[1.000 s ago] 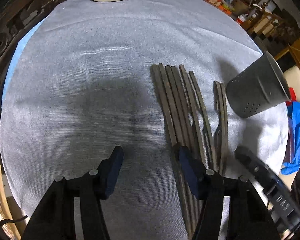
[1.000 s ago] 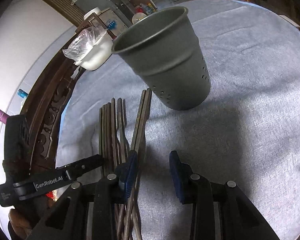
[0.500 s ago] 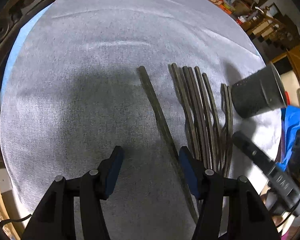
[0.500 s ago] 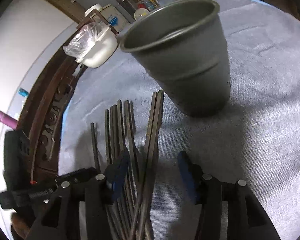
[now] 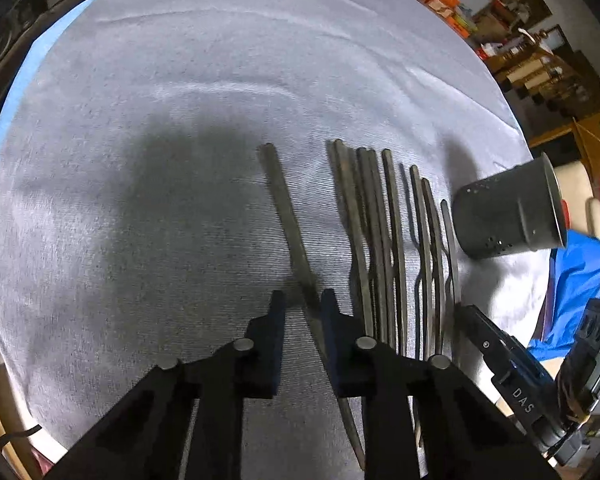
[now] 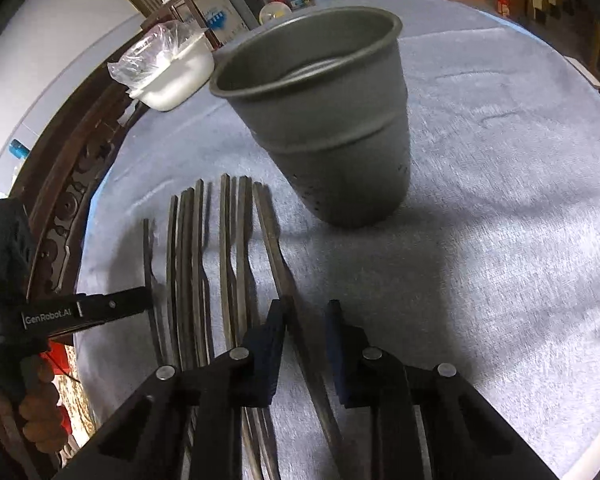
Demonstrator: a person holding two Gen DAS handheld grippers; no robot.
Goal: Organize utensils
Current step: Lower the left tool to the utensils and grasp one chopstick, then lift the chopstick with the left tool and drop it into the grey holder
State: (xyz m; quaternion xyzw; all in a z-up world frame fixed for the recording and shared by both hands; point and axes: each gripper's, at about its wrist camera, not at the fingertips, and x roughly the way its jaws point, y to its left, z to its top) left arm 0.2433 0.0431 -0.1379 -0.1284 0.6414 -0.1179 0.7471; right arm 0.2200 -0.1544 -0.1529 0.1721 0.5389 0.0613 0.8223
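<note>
Several dark chopsticks (image 5: 384, 232) lie side by side on the grey cloth, also seen in the right wrist view (image 6: 196, 264). My left gripper (image 5: 302, 304) has narrowed around one chopstick (image 5: 284, 208) that lies apart to the left of the row; a small gap shows at each finger. My right gripper (image 6: 306, 314) has narrowed around the rightmost chopstick (image 6: 274, 248) of the row. A dark metal holder cup (image 6: 324, 120) with drain holes stands upright just beyond the chopsticks; it also shows in the left wrist view (image 5: 508, 216).
A white tub (image 6: 172, 76) with a plastic bag stands at the far edge of the round table (image 5: 140, 100). A carved dark wooden chair back (image 6: 72, 184) borders the table. Blue cloth (image 5: 580, 280) hangs at the right edge.
Both grippers have narrowed from wide open onto single chopsticks. The left chopstick has been pulled away from the row. The right gripper has shifted over the rightmost chopstick.
</note>
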